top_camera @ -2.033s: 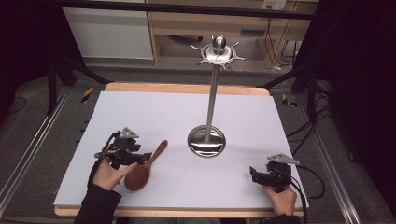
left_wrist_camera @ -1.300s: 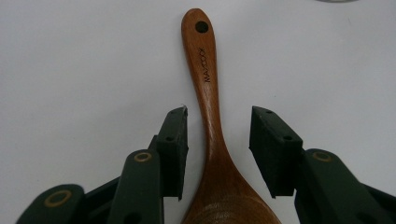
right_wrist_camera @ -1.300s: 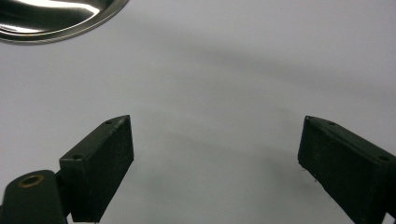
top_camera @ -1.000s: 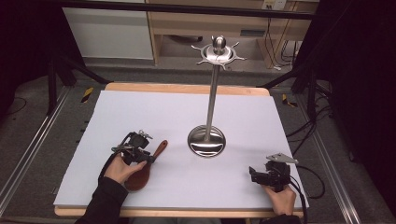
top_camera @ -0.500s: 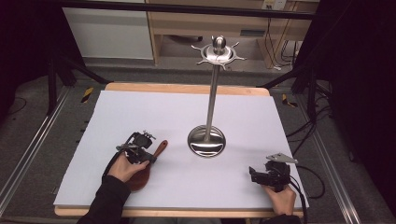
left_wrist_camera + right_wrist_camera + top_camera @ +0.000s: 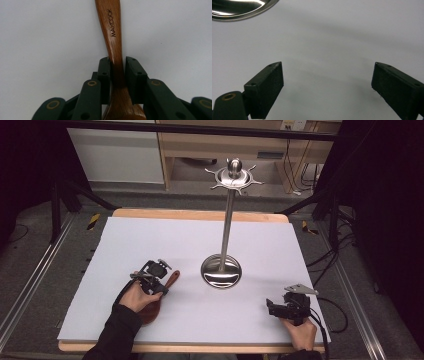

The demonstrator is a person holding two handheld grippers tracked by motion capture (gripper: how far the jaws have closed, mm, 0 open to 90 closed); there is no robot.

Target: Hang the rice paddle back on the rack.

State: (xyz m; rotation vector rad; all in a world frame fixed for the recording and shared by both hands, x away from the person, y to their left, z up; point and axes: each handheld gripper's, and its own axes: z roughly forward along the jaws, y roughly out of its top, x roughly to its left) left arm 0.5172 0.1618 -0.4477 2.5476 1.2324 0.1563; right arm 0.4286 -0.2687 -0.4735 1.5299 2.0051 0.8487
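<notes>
A brown wooden spoon (image 6: 172, 278) lies on the white mat (image 6: 165, 240) at the front left, its bowl toward the person. My left gripper (image 6: 163, 288) has just been closing, and its pads now press on both sides of the spoon's handle. In the left gripper view the handle (image 6: 110, 30), stamped with a brand name, runs up from between the black fingers (image 6: 103, 75); the left gripper (image 6: 117, 67) is shut on it just above the bowl. My right gripper (image 6: 270, 306) rests at the front right, and its jaws (image 6: 327, 82) stand wide open over bare mat.
A steel utensil stand (image 6: 221, 271) with a round base, a tall pole and a hooked crown stands mid-table; its base rim (image 6: 242, 11) appears at the top left of the right gripper view. Metal rails flank the wooden table edge (image 6: 200, 214).
My left gripper moved right from beside the spoon onto its handle and closed on it. The right hand and gripper kept still.
</notes>
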